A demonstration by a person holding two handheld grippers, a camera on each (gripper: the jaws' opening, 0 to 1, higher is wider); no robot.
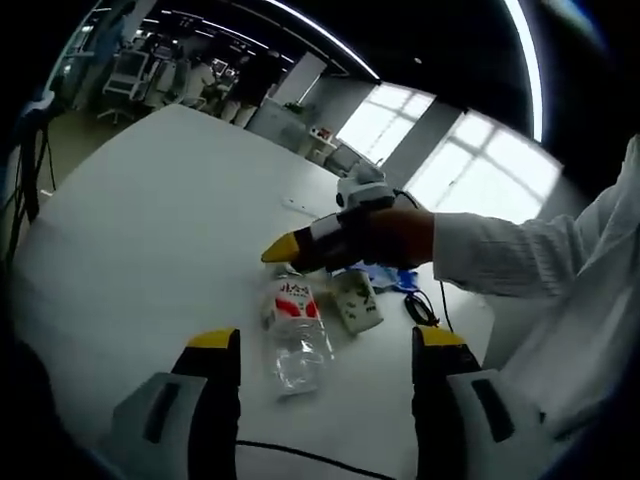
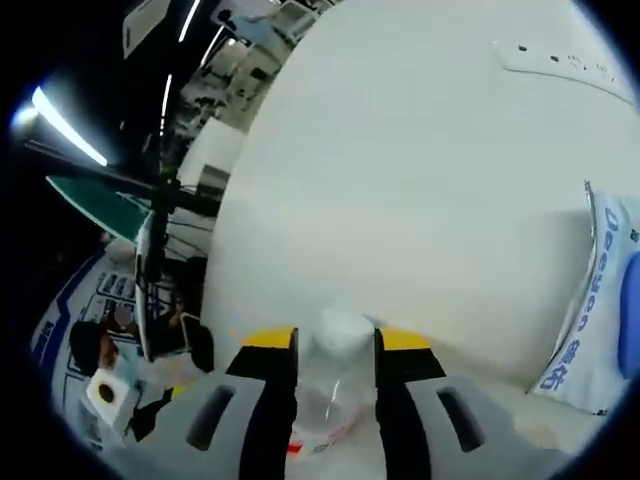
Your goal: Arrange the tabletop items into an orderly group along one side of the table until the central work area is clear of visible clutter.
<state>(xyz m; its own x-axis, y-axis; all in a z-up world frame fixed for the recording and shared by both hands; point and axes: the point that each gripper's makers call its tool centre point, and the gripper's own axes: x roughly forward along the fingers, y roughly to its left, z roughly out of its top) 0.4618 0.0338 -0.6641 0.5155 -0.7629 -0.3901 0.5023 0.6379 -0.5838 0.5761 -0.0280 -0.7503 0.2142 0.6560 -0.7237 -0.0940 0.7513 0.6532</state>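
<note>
In the left gripper view the left gripper point(image 1: 325, 345) stood wide open at the bottom of the frame, with nothing between its jaws. The bottle point(image 1: 294, 330) lay on the white table point(image 1: 150, 230) at the center. The right gripper point(image 2: 335, 340) held the bottle's top end, near a blue-printed packet point(image 2: 600, 300) at the right edge.

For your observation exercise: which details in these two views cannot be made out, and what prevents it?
- Bottle cap, left gripper view: hidden behind the right gripper.
- Bottle label text: too small.
- Bottle body, right gripper view: cut off by the bottom edge between the jaws.
- Blue-printed packet: cut off at the right edge.
</note>
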